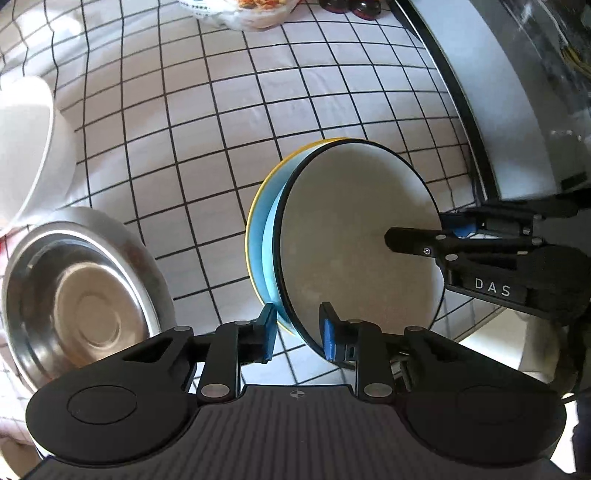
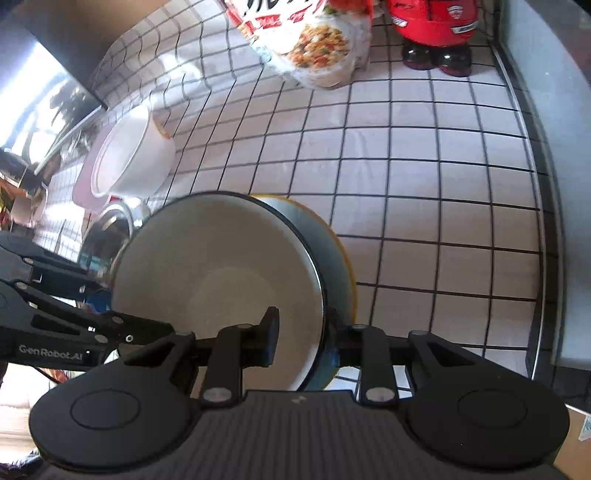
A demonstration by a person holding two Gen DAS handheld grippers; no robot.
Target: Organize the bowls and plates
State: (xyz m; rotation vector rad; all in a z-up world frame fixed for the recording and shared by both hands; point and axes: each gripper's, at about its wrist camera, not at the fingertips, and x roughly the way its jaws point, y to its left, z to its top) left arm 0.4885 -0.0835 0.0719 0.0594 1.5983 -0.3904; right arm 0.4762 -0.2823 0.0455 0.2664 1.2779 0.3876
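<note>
A blue bowl with a white inside and a black rim [image 1: 354,236] is held tilted on its edge over a yellow-rimmed blue plate [image 1: 258,236]. My left gripper [image 1: 297,332] has its blue pads on either side of the bowl and plate edge. My right gripper [image 2: 301,332] is shut on the bowl's rim [image 2: 321,306], one finger inside the bowl [image 2: 214,273]. It also shows in the left wrist view [image 1: 417,245]. The yellow-rimmed plate [image 2: 343,266] sits behind the bowl.
A steel bowl [image 1: 81,295] lies at the left, with a white bowl [image 1: 26,147] beyond it, also seen from the right wrist [image 2: 129,158]. A snack bag [image 2: 310,40] and a red toy [image 2: 432,26] stand at the back. A dark ledge [image 1: 461,110] borders the checked tablecloth [image 1: 221,122].
</note>
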